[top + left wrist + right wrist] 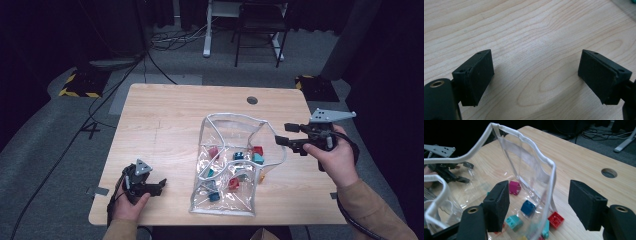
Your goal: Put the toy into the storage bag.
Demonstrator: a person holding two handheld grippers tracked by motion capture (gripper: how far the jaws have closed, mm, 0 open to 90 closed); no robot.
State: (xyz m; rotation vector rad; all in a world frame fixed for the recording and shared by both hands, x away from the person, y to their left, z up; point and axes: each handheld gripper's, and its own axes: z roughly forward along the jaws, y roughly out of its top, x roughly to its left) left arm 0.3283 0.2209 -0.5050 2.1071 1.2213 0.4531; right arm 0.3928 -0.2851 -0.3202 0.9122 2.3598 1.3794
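The wooden tabletop [165,125] carried one clear bag [230,165] at centre holding several toy bricks [527,207]. Right tool [537,205] stood spread astride the bag's rim, unpinched; left tool [535,77] spread, empty, well apart.

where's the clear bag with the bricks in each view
high view: the clear bag stands right of the table's centre, between the left gripper and the right gripper.
left gripper view: bare wooden table between open jaws; the bag can't be made out here.
right gripper view: the bag fills left and centre, its white-trimmed rim rising between the open jaws.
shared landmark: the round hole in the table, in the high and right gripper views.
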